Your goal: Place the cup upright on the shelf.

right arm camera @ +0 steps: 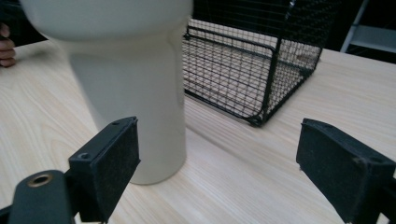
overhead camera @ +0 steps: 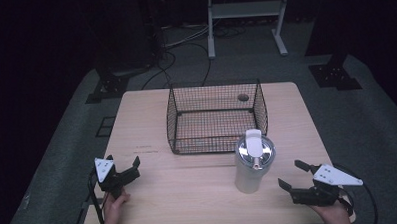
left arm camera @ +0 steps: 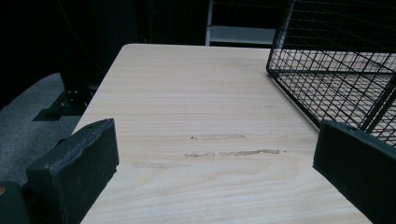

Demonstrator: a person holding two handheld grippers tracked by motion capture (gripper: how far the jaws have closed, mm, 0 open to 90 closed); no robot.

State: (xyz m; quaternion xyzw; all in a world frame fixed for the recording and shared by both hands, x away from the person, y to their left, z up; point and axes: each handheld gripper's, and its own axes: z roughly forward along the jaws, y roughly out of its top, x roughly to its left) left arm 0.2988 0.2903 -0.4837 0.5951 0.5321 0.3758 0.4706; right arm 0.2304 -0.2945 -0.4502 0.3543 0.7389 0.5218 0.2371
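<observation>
- Right tool released, empty, jaws wide; tumbler upright on worktop just ahead-left of it, untouched.
- Left tool released, empty; wire basket ahead-right, empty.
- Nothing started, likely tumbler-into-basket left.

Right gripper view: tumbler top cut off at the frame edge, upper body blurred. Left gripper view: wire basket cropped at right edge.
</observation>
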